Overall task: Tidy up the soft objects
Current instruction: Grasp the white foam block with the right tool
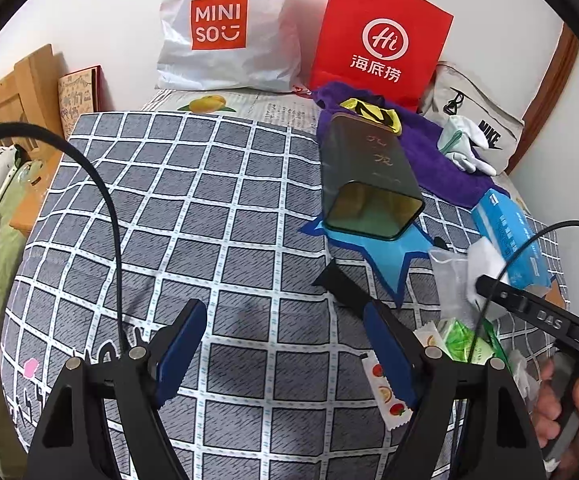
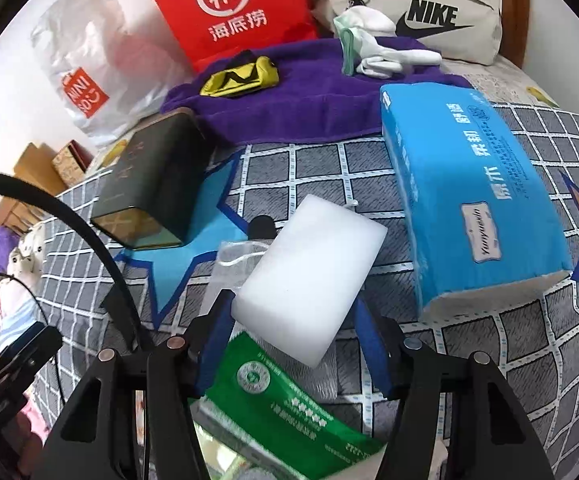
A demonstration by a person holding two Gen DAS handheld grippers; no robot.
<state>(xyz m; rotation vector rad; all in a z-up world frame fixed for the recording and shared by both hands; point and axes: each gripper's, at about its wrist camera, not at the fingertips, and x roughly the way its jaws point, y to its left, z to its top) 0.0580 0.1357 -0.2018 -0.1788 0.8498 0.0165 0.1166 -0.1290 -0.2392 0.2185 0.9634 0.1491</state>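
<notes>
Here, white sponge (image 2: 309, 280) sits between right hand-held gripper (image 2: 293, 334) fingers — gripped.

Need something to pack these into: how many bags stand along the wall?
3: white Miniso bag leftmost, red paper bag in the middle, beige Nike bag rightmost. Others may be hidden.

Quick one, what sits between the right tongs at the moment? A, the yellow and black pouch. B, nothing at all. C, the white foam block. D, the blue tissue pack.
C: in the right wrist view the white foam block lies between the right tongs, its near end framed by both blue pads.
</notes>
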